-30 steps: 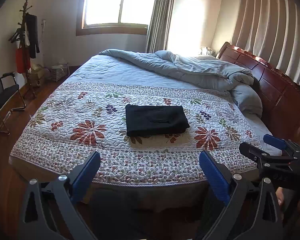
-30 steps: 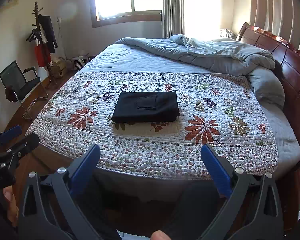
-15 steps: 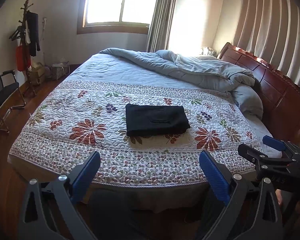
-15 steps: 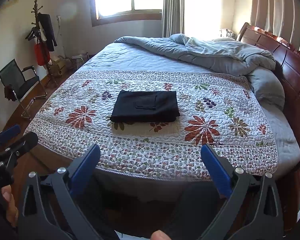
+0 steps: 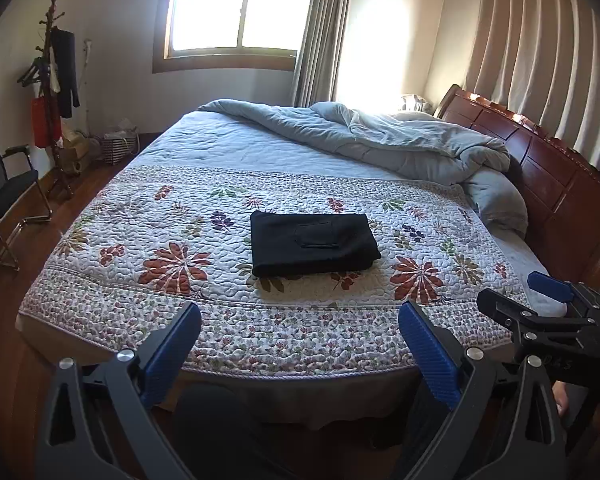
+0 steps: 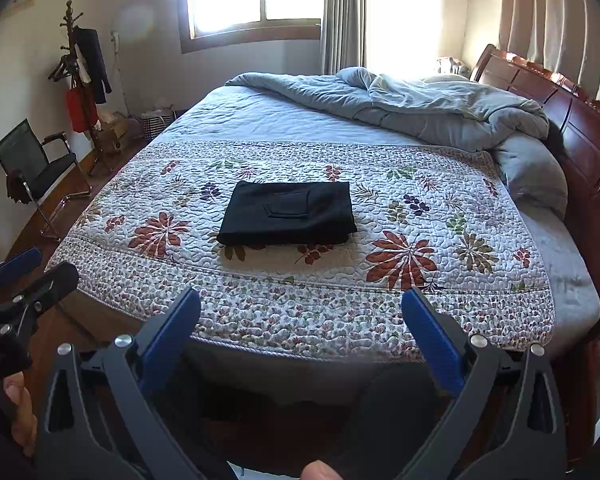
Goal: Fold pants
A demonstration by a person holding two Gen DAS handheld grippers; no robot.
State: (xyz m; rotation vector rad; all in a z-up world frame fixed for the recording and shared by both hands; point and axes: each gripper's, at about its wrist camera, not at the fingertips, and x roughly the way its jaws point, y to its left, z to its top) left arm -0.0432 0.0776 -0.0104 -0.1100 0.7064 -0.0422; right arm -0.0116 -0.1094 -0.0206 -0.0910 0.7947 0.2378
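On the bed (image 5: 148, 240) the pants (image 5: 312, 242) lie folded; we hold both hand-held grippers, left (image 5: 300, 344) and right (image 6: 300, 332), released near its edge, presumably finished.

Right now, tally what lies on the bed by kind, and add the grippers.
Folded black pants: 1
Floral quilt: 1
Grey duvet: 1
Grippers: 2, the left gripper and right gripper, both open
Total: 5

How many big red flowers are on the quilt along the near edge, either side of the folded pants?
2. One red flower lies left of the black pants; the other red flower lies right. Smaller red blooms also dot the quilt.
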